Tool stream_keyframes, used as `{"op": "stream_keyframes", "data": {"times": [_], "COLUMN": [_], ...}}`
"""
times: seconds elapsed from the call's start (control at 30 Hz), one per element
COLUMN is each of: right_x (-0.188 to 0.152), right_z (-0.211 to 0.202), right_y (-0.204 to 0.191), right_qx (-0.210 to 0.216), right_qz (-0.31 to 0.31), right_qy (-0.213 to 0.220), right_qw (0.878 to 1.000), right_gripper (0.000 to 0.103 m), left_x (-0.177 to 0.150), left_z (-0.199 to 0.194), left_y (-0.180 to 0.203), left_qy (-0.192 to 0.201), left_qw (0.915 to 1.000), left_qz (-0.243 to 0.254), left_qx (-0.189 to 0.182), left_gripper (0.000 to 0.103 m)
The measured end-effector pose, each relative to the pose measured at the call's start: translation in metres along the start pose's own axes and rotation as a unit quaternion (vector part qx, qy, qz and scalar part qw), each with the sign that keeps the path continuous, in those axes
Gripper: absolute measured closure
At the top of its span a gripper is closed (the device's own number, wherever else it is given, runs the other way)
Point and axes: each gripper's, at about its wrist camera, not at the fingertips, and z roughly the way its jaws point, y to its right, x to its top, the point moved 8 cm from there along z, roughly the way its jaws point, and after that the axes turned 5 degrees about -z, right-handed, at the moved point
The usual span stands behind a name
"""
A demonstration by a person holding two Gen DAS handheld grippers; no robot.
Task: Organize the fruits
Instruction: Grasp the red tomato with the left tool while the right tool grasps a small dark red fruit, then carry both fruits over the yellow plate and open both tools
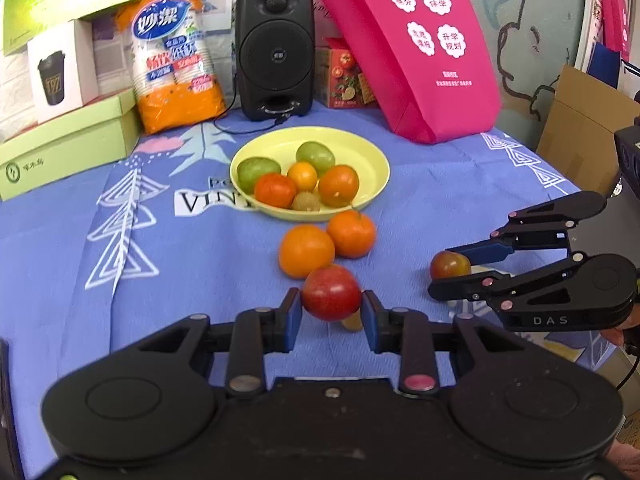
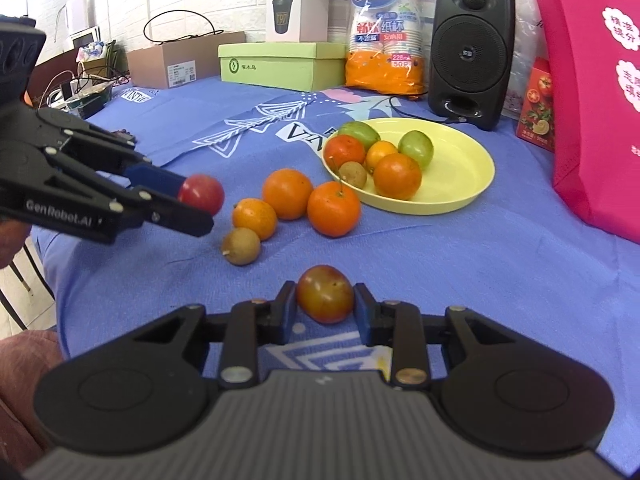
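Both tools [image 1: 331,312] [image 2: 325,304] clamped, tilted downward.

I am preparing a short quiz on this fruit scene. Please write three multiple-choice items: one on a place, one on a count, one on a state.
1. Where does the yellow plate stand?
A. In front of the black speaker
B. On the green box
C. Inside the pink bag

2. How many fruits lie in the plate?
A. Three
B. Six
C. Nine

3. What does the left gripper hold?
A. Nothing
B. An orange
C. A red fruit

Answers: 1 A, the speaker rises just behind the plate. 2 B, two green, three orange, one brown. 3 C, both pads press the red fruit.
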Motion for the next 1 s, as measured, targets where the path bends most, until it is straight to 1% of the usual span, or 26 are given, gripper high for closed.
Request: {"op": "stream_keyframes", "data": {"times": [0.17,0.27,0.37,0.63,0.77,0.9,1.0], "right_x": [0.006,0.014,0.023,0.051,0.063,0.069,0.071], "right_z": [-0.003,0.0,0.007,0.033,0.049,0.064,0.072], "right_y": [0.013,0.022,0.032,0.062,0.077,0.089,0.096], "right_qx": [-0.011,-0.018,-0.019,-0.036,-0.05,-0.06,-0.065], "right_qz": [0.005,0.004,0.007,0.014,0.02,0.026,0.029], "right_qy": [0.008,0.013,0.018,0.026,0.025,0.02,0.016], "right_qw": [1.0,1.0,1.0,0.999,0.998,0.998,0.997], "right_gripper": [0.073,0.073,0.073,0.073,0.073,0.073,0.073], "left_x": [0.019,0.034,0.051,0.11,0.134,0.149,0.153], "left_z": [0.008,0.019,0.034,0.087,0.117,0.146,0.164], "left_y": [0.0,-0.003,-0.009,-0.035,-0.042,-0.046,-0.05], "left_qy": [0.006,0.009,0.009,0.015,0.011,0.001,-0.01], "left_qw": [1.0,0.9999,0.9999,0.9996,0.9994,0.9991,0.9987], "left_qz": [0.003,0.005,0.007,-0.002,-0.004,-0.003,-0.004], "left_qx": [-0.003,-0.005,0.001,0.024,0.031,0.042,0.049], "left_gripper": [0.072,0.072,0.072,0.072,0.072,0.072,0.072]}}
